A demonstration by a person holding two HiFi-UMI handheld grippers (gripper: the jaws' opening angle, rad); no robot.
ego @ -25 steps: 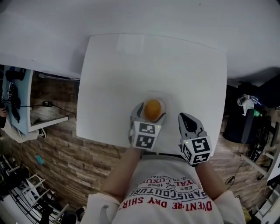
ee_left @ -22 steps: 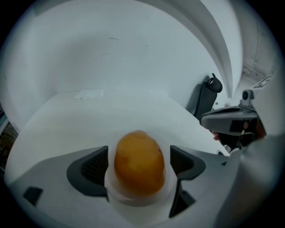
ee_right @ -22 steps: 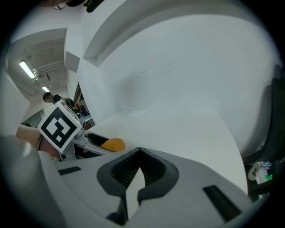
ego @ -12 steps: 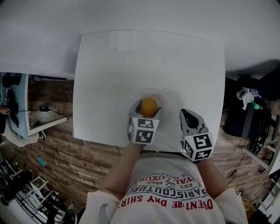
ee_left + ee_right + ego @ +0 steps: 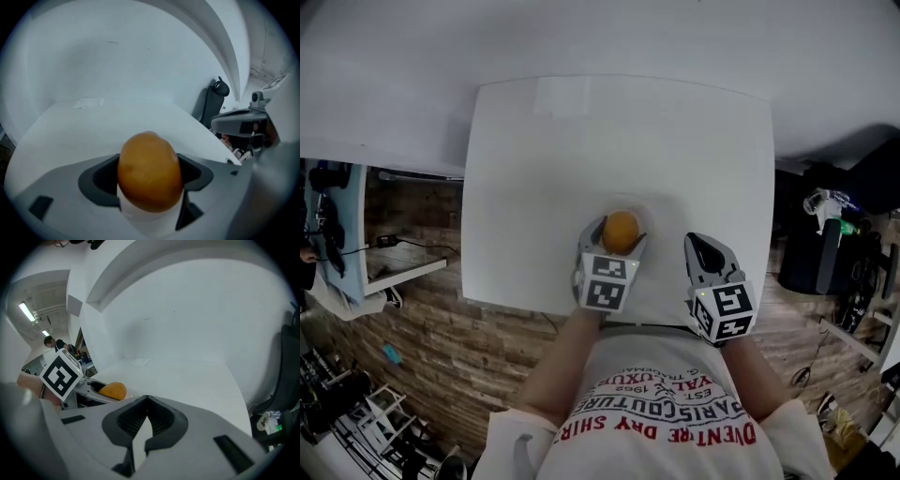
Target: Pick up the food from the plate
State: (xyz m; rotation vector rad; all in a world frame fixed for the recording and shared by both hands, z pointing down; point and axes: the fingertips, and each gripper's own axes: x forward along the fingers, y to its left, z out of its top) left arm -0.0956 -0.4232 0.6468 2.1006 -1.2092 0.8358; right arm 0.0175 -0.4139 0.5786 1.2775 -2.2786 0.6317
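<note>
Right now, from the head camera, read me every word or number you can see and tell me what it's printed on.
"PARISCOUTURE": red print on the person's white shirt, upside down in the head view.
"EST. 1962": smaller print on that shirt.
"DVENT RE DRY SHIR": its lowest line, ends cut off, reading unsure.
Other small shirt print: too blurred.

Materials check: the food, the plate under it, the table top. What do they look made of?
Food: rounded, with a smooth orange-brown skin and a soft sheen. It may be a glazed bun or a plastic replica; the look leaves that open.
Plate: white and smooth with a low rim. Ceramic or melamine, unclear which.
Table: flat white matte top with no grain, probably laminate or painted board.
</note>
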